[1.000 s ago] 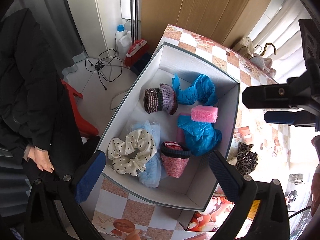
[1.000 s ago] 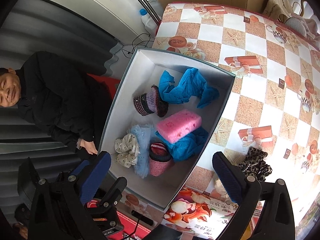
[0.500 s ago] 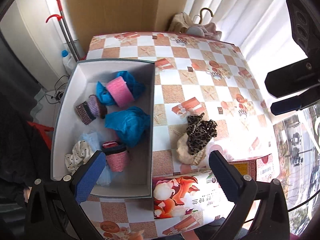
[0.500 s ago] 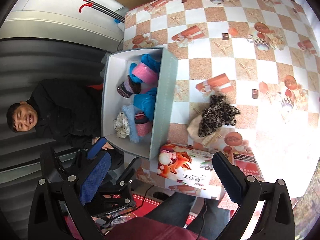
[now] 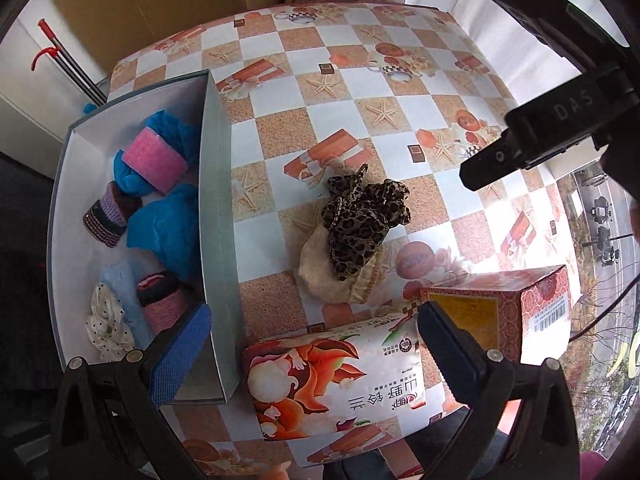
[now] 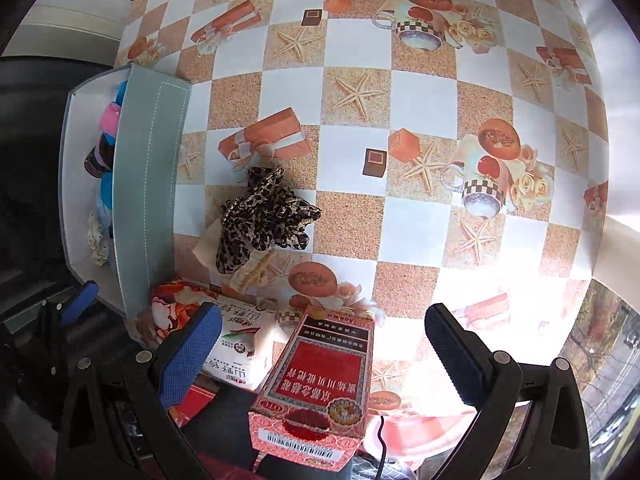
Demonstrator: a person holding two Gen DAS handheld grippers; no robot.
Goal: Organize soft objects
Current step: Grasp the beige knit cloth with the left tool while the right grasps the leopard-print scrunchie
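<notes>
A leopard-print scrunchie (image 5: 366, 216) lies on a beige soft cloth (image 5: 324, 280) on the checkered table, right of the grey box (image 5: 218, 216). The box holds a pink sponge (image 5: 155, 160), blue cloths (image 5: 170, 228), knitted cups (image 5: 107, 220) and a dotted scrunchie (image 5: 106, 324). The leopard scrunchie also shows in the right wrist view (image 6: 262, 220), beside the box (image 6: 146, 184). My left gripper (image 5: 316, 354) is open and empty, above the table's near edge. My right gripper (image 6: 326, 354) is open and empty too.
A floral tissue pack (image 5: 332, 384) and a red carton (image 5: 512, 312) stand at the near table edge, also seen in the right wrist view as pack (image 6: 236, 344) and carton (image 6: 320, 388). A red-handled mop (image 5: 68, 64) leans at far left.
Both grippers have swung right, away from over the box toward the open table. The leopard scrunchie is now near the centre of both views. Both stay open.
</notes>
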